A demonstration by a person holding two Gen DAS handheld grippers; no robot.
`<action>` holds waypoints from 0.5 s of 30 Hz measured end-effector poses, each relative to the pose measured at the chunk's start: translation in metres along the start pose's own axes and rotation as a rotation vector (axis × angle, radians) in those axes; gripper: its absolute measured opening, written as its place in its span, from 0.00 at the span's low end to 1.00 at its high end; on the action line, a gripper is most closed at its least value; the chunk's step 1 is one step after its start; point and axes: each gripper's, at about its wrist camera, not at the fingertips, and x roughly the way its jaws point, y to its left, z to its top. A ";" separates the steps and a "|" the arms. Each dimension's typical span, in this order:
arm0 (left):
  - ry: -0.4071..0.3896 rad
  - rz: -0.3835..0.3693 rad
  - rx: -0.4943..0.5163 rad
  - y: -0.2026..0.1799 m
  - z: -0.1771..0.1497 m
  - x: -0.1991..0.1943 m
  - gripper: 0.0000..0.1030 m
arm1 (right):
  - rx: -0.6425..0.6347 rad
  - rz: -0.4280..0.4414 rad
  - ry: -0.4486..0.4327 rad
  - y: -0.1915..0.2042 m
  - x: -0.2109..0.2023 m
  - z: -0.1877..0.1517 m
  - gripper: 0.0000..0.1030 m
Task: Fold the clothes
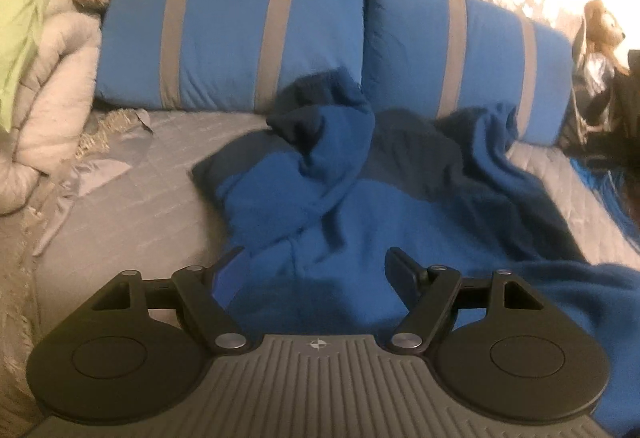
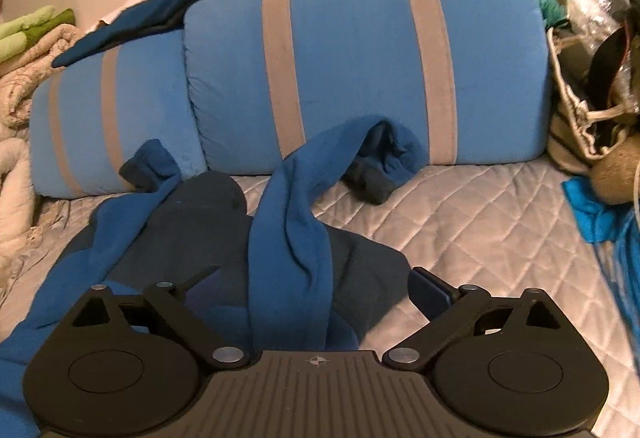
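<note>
No readable writing; one blue fleece garment [image 1: 360,205] and two striped pillows [image 1: 236,41] lie mid-frame; left tool [image 1: 310,270] and right tool [image 2: 316,284] both gape wide, holding nothing.

Both views ride on handheld grippers and look forward and downward along the fingers, low and close over a grey quilted bedspread [image 2: 460,222]. The left wrist view faces the gap between two blue striped pillows [image 1: 236,37], which span from 10 to 2 o'clock, with its own left gripper [image 1: 312,274] at 6 o'clock. The right wrist view sits further right and turned slightly, so the right-hand pillow fills 12 o'clock and the right gripper [image 2: 316,282] sits at 6 o'clock. Both share the pillows, the bedspread and the crumpled blue garment [image 1: 332,197] at centre.
</note>
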 end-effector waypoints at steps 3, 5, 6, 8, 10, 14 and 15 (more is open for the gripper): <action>0.022 0.013 0.017 -0.005 0.001 0.004 0.72 | 0.008 -0.002 -0.012 0.002 0.025 0.002 0.89; 0.032 -0.019 0.010 -0.005 0.002 0.008 0.72 | 0.021 0.003 -0.022 0.005 0.041 0.004 0.87; 0.041 -0.017 0.008 -0.005 0.003 0.010 0.72 | 0.028 0.006 -0.026 0.006 0.049 0.006 0.86; 0.051 -0.011 0.004 -0.006 0.003 0.012 0.72 | 0.041 0.011 -0.036 0.008 0.065 0.008 0.83; 0.050 -0.004 0.000 -0.008 0.003 0.013 0.72 | 0.051 0.006 -0.040 0.012 0.083 0.013 0.82; 0.054 -0.017 -0.020 -0.005 0.004 0.016 0.72 | 0.076 -0.030 -0.061 0.019 0.112 0.020 0.82; 0.056 -0.022 -0.029 -0.004 0.005 0.017 0.72 | 0.082 -0.030 -0.061 0.021 0.118 0.022 0.82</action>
